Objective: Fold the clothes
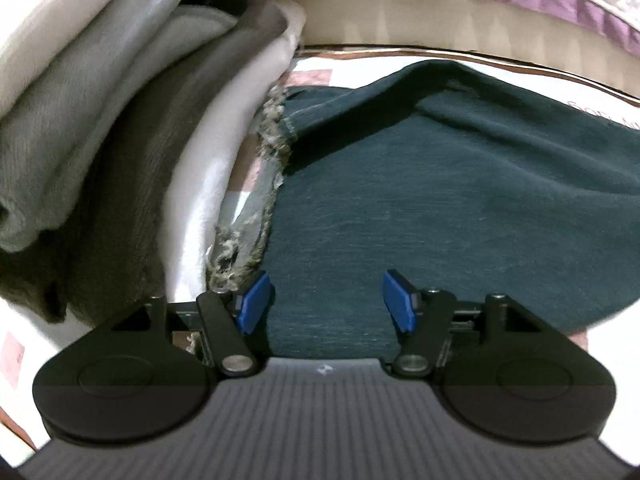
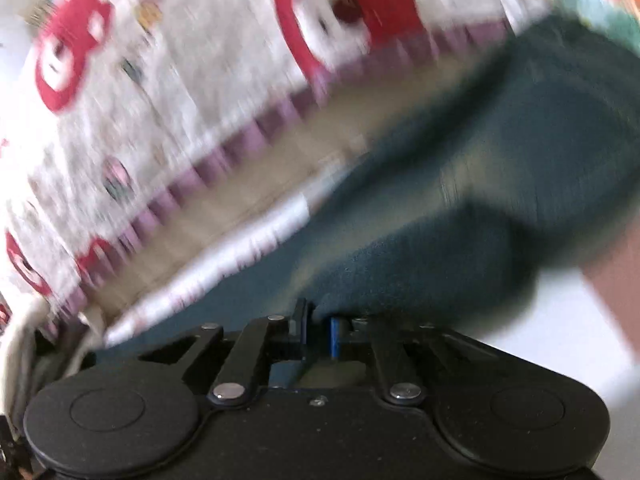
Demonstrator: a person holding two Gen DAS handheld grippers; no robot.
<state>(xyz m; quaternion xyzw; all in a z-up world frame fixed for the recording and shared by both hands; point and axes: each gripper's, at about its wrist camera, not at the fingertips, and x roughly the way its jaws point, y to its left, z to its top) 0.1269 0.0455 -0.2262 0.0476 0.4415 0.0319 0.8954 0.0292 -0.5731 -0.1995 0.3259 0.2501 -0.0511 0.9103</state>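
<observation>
Teal garment (image 1: 460, 200) is lying on the bed just right of the folded stack (image 1: 100, 140). Over it the left gripper (image 1: 326, 300) is hovering, jaws spread, nothing between. Right gripper (image 2: 318, 330) is pinching the garment's edge, jaws pressed together.

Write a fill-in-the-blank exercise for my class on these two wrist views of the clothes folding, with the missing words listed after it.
1. The garment spread under the left gripper is dark ____ in colour.
2. The left gripper's jaws stand ____, with nothing pressed between them.
3. The right gripper is shut on a fold of the ____.
4. The stack of folded clothes lies to the ____ of the garment in the left wrist view.

Missing words: teal; open; garment; left
</observation>
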